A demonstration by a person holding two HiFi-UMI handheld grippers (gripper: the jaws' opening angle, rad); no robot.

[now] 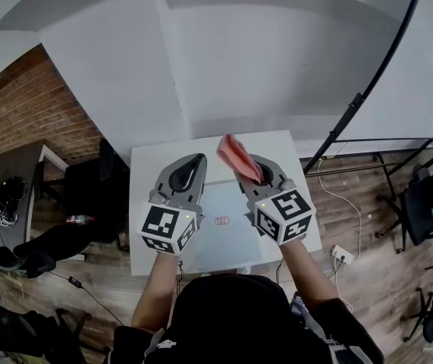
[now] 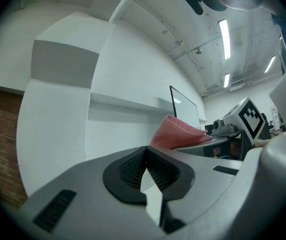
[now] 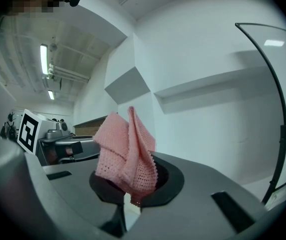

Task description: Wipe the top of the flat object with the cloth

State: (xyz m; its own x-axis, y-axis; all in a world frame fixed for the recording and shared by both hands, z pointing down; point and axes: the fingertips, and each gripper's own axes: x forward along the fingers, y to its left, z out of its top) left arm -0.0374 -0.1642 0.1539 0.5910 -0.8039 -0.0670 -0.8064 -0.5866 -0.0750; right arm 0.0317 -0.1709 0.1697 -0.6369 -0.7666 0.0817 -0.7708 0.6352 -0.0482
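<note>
Cloth (image 1: 236, 156), pink and bunched, sticks up from the right tongs (image 3: 132, 184), which are clamped on it, just above centre of the head view; left tongs (image 2: 145, 159) are closed on nothing; pale flat object (image 1: 227, 237) lies mid-frame on the white table (image 1: 155, 165).

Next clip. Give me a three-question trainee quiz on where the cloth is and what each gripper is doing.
1. Fill in: the flat object lies on a white ____.
2. True or false: the left gripper holds the pink cloth.
3. Where is the cloth? A) spread on the flat object B) clamped in the right gripper's fingers C) draped over the left gripper
Key: 1 table; 2 false, its fingers are shut on nothing; 3 B.
</note>
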